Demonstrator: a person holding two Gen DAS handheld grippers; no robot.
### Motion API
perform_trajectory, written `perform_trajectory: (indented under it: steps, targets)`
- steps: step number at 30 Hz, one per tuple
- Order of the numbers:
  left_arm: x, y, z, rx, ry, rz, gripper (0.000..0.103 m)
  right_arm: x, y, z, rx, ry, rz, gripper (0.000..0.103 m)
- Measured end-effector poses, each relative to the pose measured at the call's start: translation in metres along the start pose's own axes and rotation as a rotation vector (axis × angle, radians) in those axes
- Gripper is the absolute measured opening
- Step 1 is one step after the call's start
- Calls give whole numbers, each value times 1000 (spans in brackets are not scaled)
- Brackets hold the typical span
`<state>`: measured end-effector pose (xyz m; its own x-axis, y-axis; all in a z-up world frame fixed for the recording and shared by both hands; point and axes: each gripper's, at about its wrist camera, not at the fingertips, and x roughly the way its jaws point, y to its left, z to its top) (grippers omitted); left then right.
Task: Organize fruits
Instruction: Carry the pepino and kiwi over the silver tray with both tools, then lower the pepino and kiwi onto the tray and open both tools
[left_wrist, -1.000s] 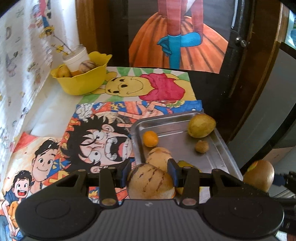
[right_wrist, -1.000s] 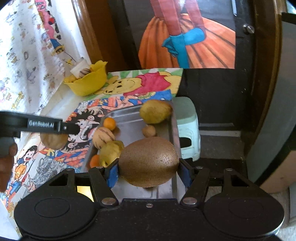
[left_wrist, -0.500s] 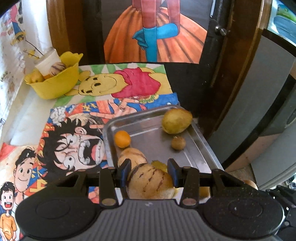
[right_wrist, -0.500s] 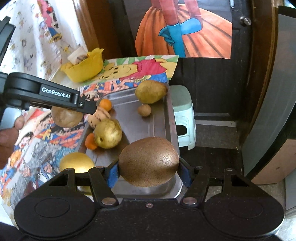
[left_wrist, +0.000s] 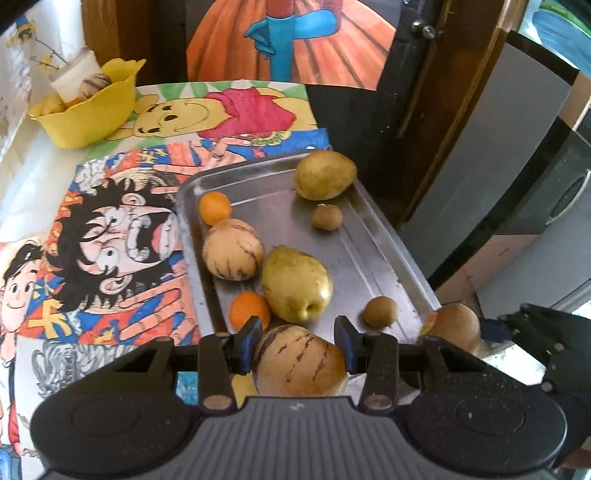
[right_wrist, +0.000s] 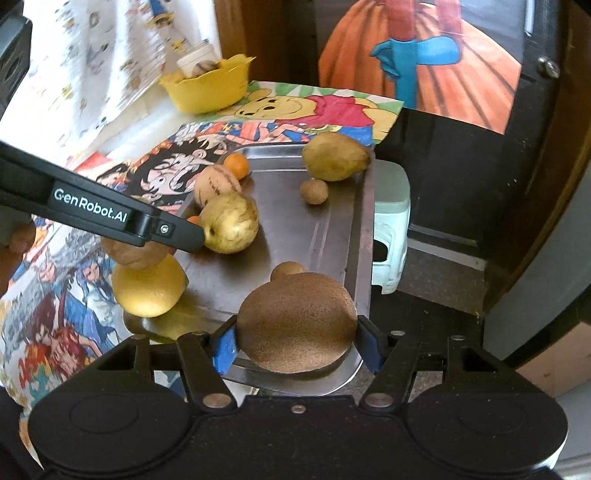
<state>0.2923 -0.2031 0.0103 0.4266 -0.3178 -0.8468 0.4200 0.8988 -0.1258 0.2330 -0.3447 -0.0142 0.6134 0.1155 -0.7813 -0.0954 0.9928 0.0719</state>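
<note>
Left wrist view: the left gripper (left_wrist: 298, 341) is seen closed on a striped melon (left_wrist: 300, 362), which is held between the two fingers above the near end of the metal tray (left_wrist: 373, 236). In the right wrist view, a large kiwi (right_wrist: 296, 322) is clamped between the blue pads of the right gripper (right_wrist: 296, 338), over the tray's near right corner. On the tray are seen a second striped melon (left_wrist: 232, 249), a yellow pear (left_wrist: 295, 282), two oranges (left_wrist: 215, 208) and a far pear (left_wrist: 325, 175), while a yellow bowl (left_wrist: 86, 110) is set well apart at the table's far left.
</note>
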Motion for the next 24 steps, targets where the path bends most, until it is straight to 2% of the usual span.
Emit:
perform_trajectory:
  steps: [5, 9, 16, 24]
  targets:
    - [9, -7, 2, 9, 30, -48, 47, 6, 0, 0, -85, 13, 12, 66]
    - [20, -7, 4, -23, 75, -87, 47, 7, 1, -2, -164, 21, 25, 66]
    - [27, -10, 7, 2, 78, -72, 47, 10, 1, -2, -218, 26, 29, 66]
    - [26, -19, 5, 125, 71, -51, 47, 17, 2, 1, -248, 10, 12, 66]
